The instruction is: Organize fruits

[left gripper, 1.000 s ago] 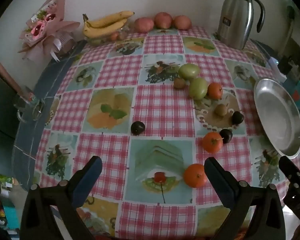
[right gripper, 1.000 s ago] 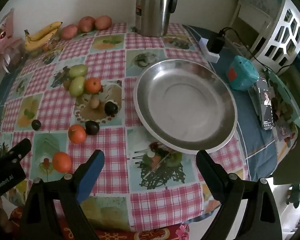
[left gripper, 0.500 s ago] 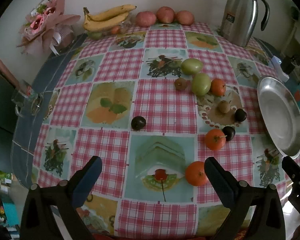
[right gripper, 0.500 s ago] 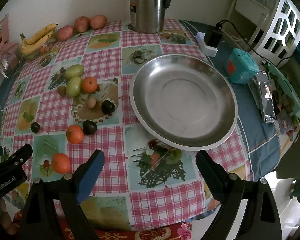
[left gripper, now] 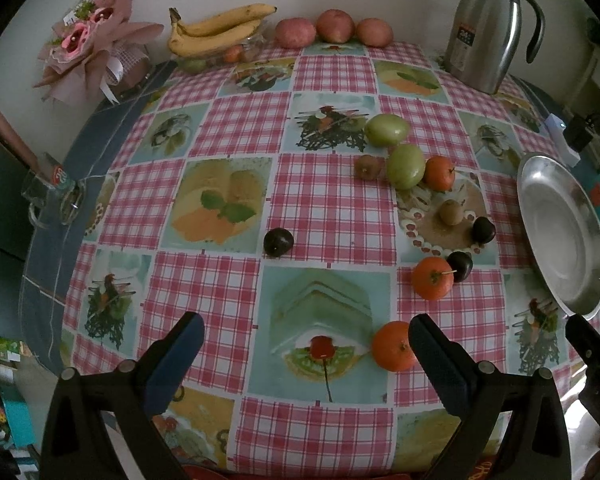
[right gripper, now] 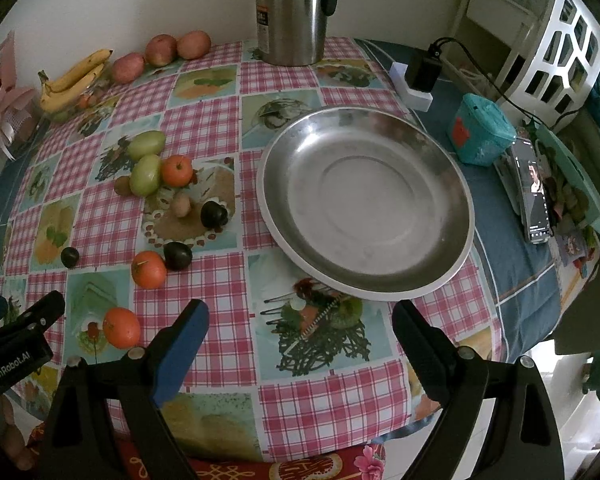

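Oranges [left gripper: 433, 283] three, plums [left gripper: 278, 242] three, plate [right gripper: 456, 240] one

Left gripper [left gripper: 306, 344] fingers [left gripper: 178, 354] spread above checked tablecloth [left gripper: 236, 132], nearest orange [left gripper: 394, 346] beside right finger, steel plate [left gripper: 560, 232] at right edge

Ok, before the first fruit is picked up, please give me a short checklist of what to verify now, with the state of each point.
1. Left claw open, nothing between its fingers: ok.
2. Right claw open, nothing held: ok.
3. Steel plate holds no fruit and lies flat: ok.
4. Nearest orange sits beside the left claw's right finger, not between the fingers: not ok for closing.
5. Loose fruits free of the plate, second orange touching a dark plum: ok, but take care.
6. Fruit firmness: cannot tell.
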Available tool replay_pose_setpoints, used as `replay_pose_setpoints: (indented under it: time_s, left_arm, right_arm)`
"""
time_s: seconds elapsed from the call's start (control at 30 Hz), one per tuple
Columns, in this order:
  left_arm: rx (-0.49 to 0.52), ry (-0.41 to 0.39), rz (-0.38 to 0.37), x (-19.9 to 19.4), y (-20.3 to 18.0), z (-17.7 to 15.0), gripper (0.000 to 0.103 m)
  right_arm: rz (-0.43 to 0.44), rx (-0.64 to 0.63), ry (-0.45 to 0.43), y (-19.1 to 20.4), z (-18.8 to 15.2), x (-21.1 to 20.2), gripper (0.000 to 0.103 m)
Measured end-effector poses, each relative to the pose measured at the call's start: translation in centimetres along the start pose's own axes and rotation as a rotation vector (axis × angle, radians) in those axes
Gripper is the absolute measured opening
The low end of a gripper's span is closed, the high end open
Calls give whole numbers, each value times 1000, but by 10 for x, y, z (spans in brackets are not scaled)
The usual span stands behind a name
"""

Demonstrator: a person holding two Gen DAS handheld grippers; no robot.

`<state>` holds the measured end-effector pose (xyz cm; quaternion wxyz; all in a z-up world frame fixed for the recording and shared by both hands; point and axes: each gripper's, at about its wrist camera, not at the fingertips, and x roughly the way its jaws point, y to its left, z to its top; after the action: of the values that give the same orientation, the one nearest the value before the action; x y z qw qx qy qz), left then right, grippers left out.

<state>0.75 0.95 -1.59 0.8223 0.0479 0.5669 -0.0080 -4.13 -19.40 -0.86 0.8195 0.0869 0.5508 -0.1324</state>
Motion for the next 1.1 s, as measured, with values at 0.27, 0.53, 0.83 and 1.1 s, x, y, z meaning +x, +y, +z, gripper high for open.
replay_pose_setpoints:
  time_s: [0.27,0.53,0.83,1.1]
  left_arm:
    - [-2,2,-1,2,0,-2,103]
    - [-3,5,-1,2,0,-2,103]
    - [-3,10,-2,2,1,-1,103]
    - [-2,11,-1,2,1,-2,103]
  right_arm:
    - [1,0,0,0,0,0,93]
    - [2,1,1,-1,0,1,93]
    - [3,0,1,-1,0,1,93]
    - [3,1,2,-1,0,2,93]
